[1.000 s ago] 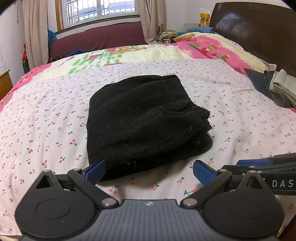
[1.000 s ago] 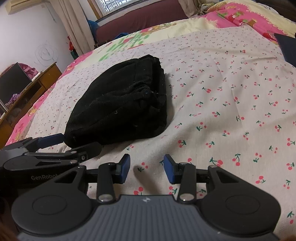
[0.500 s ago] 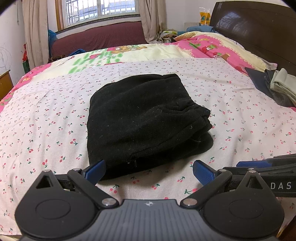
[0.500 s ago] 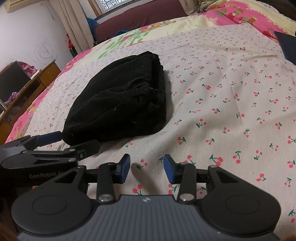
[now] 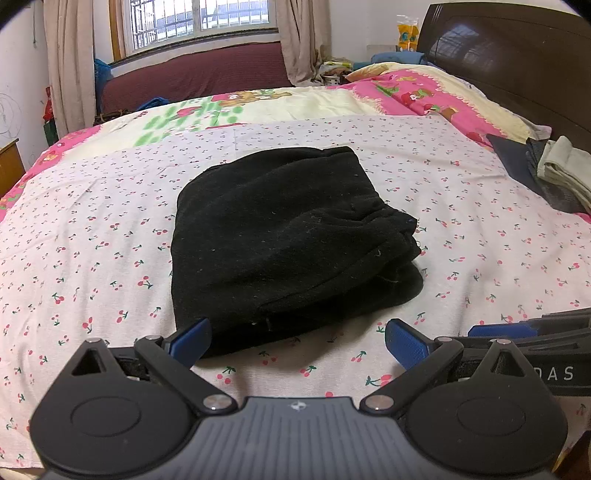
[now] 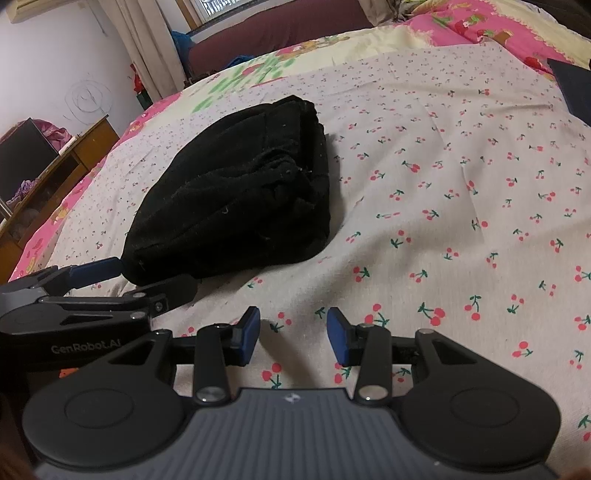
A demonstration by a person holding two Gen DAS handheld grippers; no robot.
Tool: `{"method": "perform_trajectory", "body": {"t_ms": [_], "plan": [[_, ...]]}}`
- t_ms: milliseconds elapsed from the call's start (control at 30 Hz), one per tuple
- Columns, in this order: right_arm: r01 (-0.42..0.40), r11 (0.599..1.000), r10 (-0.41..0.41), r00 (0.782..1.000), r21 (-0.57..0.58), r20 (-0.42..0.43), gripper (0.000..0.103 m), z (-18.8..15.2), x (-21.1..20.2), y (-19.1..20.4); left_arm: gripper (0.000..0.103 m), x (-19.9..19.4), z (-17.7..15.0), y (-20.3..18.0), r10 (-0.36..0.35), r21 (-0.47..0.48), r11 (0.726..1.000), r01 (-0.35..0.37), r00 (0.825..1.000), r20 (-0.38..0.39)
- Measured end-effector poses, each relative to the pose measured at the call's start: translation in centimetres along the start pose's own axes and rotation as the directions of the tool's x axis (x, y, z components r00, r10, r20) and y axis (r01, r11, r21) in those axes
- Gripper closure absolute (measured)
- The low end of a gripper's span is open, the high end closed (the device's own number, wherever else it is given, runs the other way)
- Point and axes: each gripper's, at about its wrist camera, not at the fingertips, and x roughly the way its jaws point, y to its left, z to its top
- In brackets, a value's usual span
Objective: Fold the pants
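folded black pants (image 5: 288, 236) unmoved on bed (image 5: 461, 206), both grippers still parted

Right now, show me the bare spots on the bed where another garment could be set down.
Widest free patch: cherry-print sheet right of the folded black fleece pants, up to the dark and beige clothes pile. Another strip lies left of the pants. The near edge is crowded: left tool and right tool sit there, both open.

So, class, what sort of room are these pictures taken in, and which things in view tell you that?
Most likely a home bedroom: a bed with a cherry-print sheet and a dark wooden headboard, a curtained window, and folded black pants lying on the bed.
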Motion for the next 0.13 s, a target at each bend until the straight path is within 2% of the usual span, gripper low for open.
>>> {"method": "perform_trajectory", "body": {"t_ms": [133], "plan": [[0.0, 1.0, 0.0, 1.0, -0.002, -0.003, 0.062, -0.04, 0.08, 0.02, 0.0, -0.06, -0.03, -0.03, 0.004, 0.001, 1.0, -0.004, 1.0, 0.002]]}}
